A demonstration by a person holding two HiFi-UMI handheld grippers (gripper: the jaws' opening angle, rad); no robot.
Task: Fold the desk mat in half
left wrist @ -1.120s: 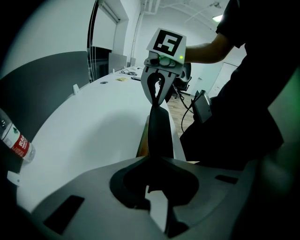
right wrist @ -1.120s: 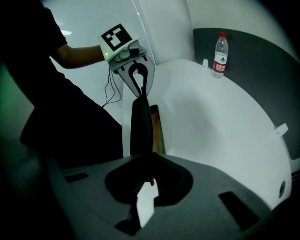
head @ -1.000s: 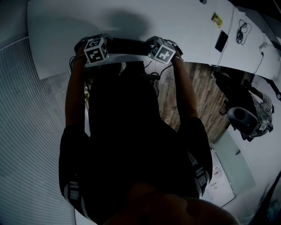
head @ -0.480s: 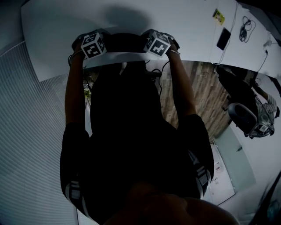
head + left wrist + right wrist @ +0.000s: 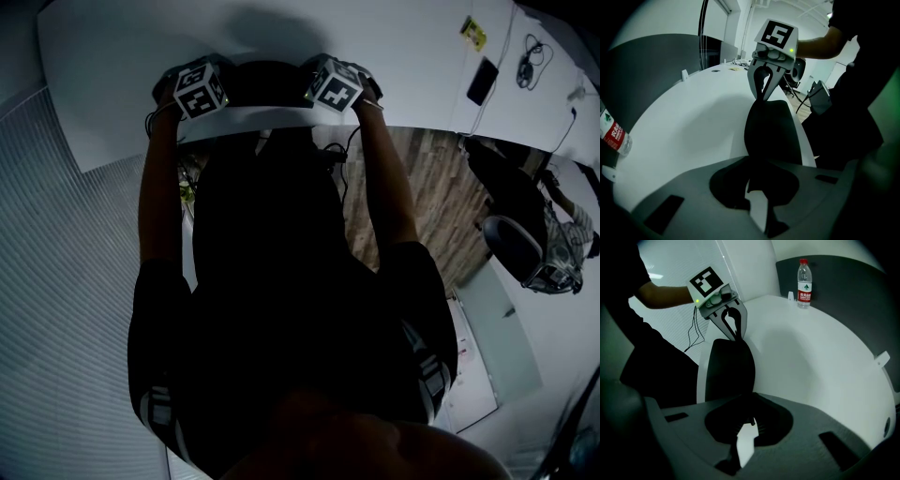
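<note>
The desk mat (image 5: 267, 86) is black and lies slack between my two grippers at the near edge of the white table (image 5: 281, 33). My left gripper (image 5: 195, 89) is shut on one end of the mat (image 5: 771, 131), and a pale sliver of it shows between the jaws (image 5: 757, 206). Across from it, my right gripper (image 5: 764, 93) pinches the other end. In the right gripper view the mat (image 5: 729, 371) runs from my right gripper (image 5: 745, 441) to the left gripper (image 5: 737, 336). Both point steeply down, marker cubes up, right gripper (image 5: 336, 86) level with the left.
A water bottle (image 5: 803, 282) stands upright at the table's far side, and the bottle (image 5: 614, 136) shows at the left gripper view's edge. A phone (image 5: 479, 82), a yellow tag (image 5: 473, 33) and cables (image 5: 530, 47) lie on the desk to the right. An office chair (image 5: 516, 248) stands on the floor.
Both grippers have moved a little farther over the table and lower, carrying the mat's edge with them. Their jaws have stayed shut on it.
</note>
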